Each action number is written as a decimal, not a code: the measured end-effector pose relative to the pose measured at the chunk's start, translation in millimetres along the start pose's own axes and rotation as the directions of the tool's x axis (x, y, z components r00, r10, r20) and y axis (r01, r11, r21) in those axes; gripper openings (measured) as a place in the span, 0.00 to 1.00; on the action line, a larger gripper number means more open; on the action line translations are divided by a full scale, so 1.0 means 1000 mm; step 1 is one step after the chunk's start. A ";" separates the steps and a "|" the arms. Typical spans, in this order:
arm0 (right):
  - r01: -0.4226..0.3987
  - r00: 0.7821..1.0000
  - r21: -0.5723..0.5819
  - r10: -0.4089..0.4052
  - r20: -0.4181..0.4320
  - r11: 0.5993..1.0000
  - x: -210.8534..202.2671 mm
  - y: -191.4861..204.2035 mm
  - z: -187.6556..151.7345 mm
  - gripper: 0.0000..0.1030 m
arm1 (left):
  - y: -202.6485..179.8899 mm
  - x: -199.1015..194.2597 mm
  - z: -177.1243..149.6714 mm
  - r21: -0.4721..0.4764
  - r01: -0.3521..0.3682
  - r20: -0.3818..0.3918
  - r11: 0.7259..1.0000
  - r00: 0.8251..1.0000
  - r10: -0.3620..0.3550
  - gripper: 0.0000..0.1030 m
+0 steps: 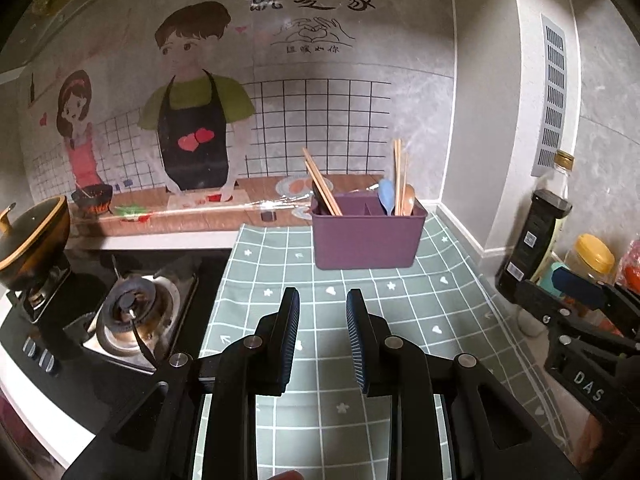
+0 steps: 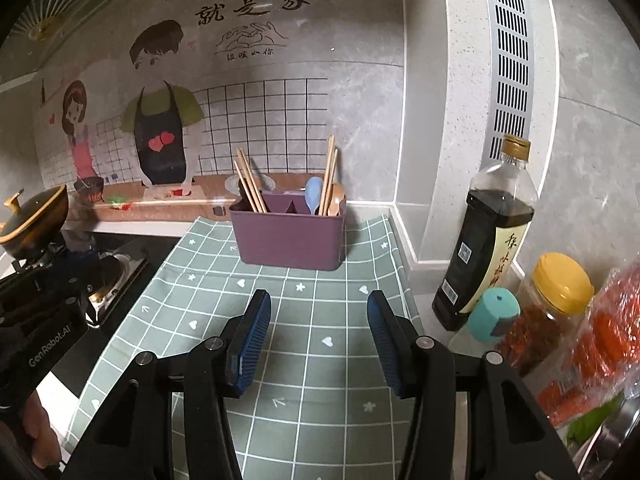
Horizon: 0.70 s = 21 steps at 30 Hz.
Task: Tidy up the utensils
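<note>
A purple utensil caddy (image 1: 366, 236) stands at the back of the green checked cloth (image 1: 360, 312); it also shows in the right wrist view (image 2: 290, 238). Wooden chopsticks (image 1: 322, 188) lean in its left compartment. More chopsticks (image 1: 397, 176), a blue spoon (image 1: 386, 196) and a wooden spoon (image 1: 408, 200) stand in its right compartment. My left gripper (image 1: 323, 298) is open and empty, above the cloth in front of the caddy. My right gripper (image 2: 319, 300) is open wider and empty, also in front of the caddy. The right gripper also shows at the right edge of the left wrist view (image 1: 576, 292).
A gas stove (image 1: 128, 312) with a lidded pot (image 1: 32, 236) lies to the left. A dark sauce bottle (image 2: 486, 240), a yellow-lidded jar (image 2: 552, 300), a teal-capped container (image 2: 492, 314) and red packets (image 2: 608, 332) stand at the right. The wall is close behind the caddy.
</note>
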State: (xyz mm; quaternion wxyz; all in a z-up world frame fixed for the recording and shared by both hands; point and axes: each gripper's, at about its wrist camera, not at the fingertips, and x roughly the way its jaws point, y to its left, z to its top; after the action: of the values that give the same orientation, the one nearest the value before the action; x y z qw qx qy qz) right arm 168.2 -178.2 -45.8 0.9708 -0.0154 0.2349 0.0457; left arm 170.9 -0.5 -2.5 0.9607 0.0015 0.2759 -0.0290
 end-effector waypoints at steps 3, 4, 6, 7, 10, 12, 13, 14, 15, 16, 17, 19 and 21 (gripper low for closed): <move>0.001 1.000 -0.003 -0.001 -0.008 1.000 0.000 0.002 -0.002 0.46 | -0.001 0.000 -0.001 0.001 0.003 -0.006 1.000 1.000 -0.003 0.25; -0.001 1.000 -0.004 0.001 -0.008 1.000 0.000 0.002 -0.002 0.46 | -0.001 0.000 -0.001 0.001 0.005 -0.009 1.000 1.000 -0.005 0.25; 0.002 1.000 -0.005 -0.002 -0.006 1.000 -0.001 0.002 -0.002 0.46 | 0.000 -0.001 -0.001 -0.004 0.009 -0.013 1.000 1.000 -0.009 0.25; 0.002 1.000 -0.006 -0.002 -0.005 1.000 0.000 0.002 -0.002 0.46 | 0.000 -0.001 -0.002 -0.006 0.011 -0.014 1.000 1.000 -0.011 0.25; 0.005 1.000 -0.008 -0.005 -0.003 1.000 -0.002 0.003 -0.003 0.46 | 0.000 0.000 -0.002 -0.007 0.012 -0.021 1.000 1.000 -0.012 0.25; 0.001 1.000 -0.007 -0.001 -0.004 1.000 -0.003 0.003 -0.003 0.46 | 0.000 -0.001 -0.003 -0.007 0.015 -0.024 1.000 1.000 -0.015 0.25; -0.003 1.000 -0.008 0.003 -0.006 1.000 -0.002 0.002 -0.003 0.46 | 0.000 -0.001 -0.003 -0.008 0.015 -0.025 1.000 1.000 -0.015 0.25; -0.002 1.000 -0.007 0.002 -0.007 1.000 -0.002 0.003 -0.003 0.46 | 0.001 -0.001 -0.003 -0.008 0.014 -0.025 1.000 1.000 -0.014 0.25; -0.003 1.000 -0.007 0.003 -0.007 1.000 -0.003 0.003 -0.003 0.46 | 0.001 -0.001 -0.003 -0.009 0.015 -0.025 1.000 1.000 -0.015 0.25; -0.003 1.000 -0.008 0.003 -0.007 1.000 -0.003 0.003 -0.003 0.46 | 0.001 -0.001 -0.004 -0.012 0.016 -0.026 1.000 1.000 -0.016 0.25; -0.001 1.000 -0.008 0.001 -0.007 1.000 -0.003 0.004 -0.003 0.46 | 0.002 -0.001 -0.004 -0.014 0.015 -0.027 1.000 1.000 -0.015 0.25; -0.001 1.000 -0.007 0.001 -0.007 1.000 -0.003 0.004 -0.003 0.46 | 0.002 -0.002 -0.004 -0.019 0.014 -0.027 1.000 1.000 -0.015 0.25; -0.003 1.000 -0.007 0.003 -0.007 1.000 -0.003 0.004 -0.003 0.46 | 0.003 -0.003 -0.005 -0.023 0.013 -0.029 1.000 1.000 -0.013 0.25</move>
State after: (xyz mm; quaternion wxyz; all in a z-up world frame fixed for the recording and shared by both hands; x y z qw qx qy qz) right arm 163.4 -174.5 -47.0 0.9698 -0.0184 0.2383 0.0478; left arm 166.4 2.6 -5.0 0.9564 -0.0109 0.2900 -0.0321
